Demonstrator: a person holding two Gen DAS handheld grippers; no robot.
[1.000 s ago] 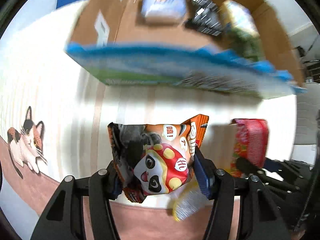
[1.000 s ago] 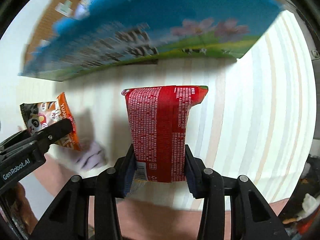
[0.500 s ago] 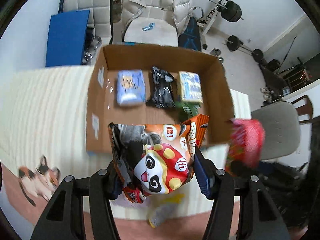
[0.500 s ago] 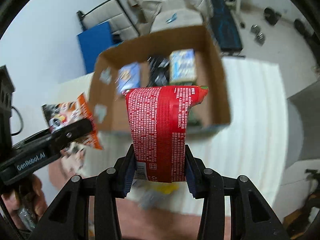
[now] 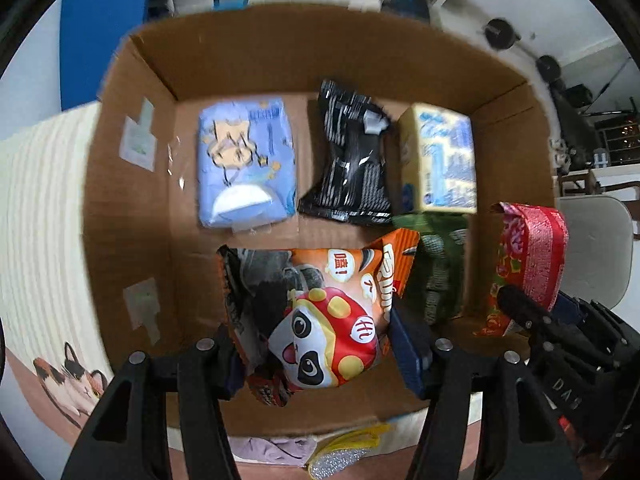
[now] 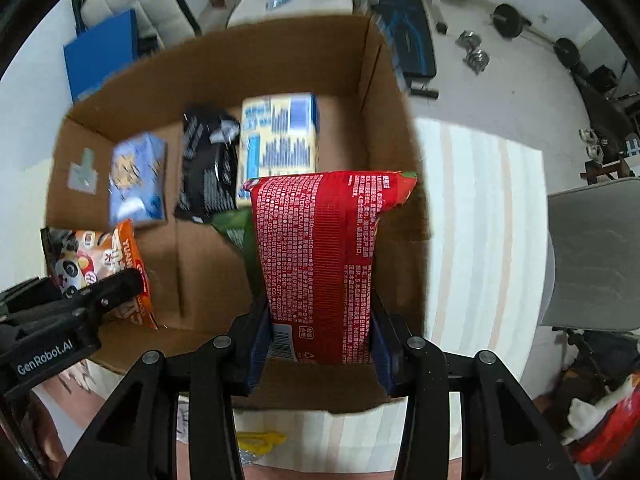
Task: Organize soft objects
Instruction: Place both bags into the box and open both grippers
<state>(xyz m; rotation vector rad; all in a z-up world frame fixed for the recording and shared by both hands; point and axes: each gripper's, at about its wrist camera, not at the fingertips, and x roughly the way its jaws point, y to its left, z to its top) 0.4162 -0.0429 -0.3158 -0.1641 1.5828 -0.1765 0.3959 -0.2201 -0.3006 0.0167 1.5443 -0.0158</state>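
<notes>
My left gripper [image 5: 320, 356] is shut on an orange panda snack bag [image 5: 320, 312] and holds it over the near part of the open cardboard box [image 5: 132, 208]. My right gripper [image 6: 316, 344] is shut on a red snack bag [image 6: 320, 256] and holds it over the box's right near corner [image 6: 396, 184]. In the box lie a light blue tissue pack [image 5: 244, 160], a black packet [image 5: 352, 160], a yellow and blue pack [image 5: 440, 160] and a green packet [image 5: 436, 264]. The red bag also shows in the left wrist view [image 5: 528, 256], the panda bag in the right wrist view [image 6: 96, 268].
The box stands on a striped cloth [image 6: 480, 208] with a cat picture [image 5: 72, 376]. A yellow and silver wrapper [image 5: 348, 448] and a lilac cloth [image 5: 268, 448] lie before the box's near wall. A grey chair [image 6: 596, 252] stands to the right.
Both grippers have risen and moved forward with their bags, from low in front of the box to above its inside. Both stayed shut.
</notes>
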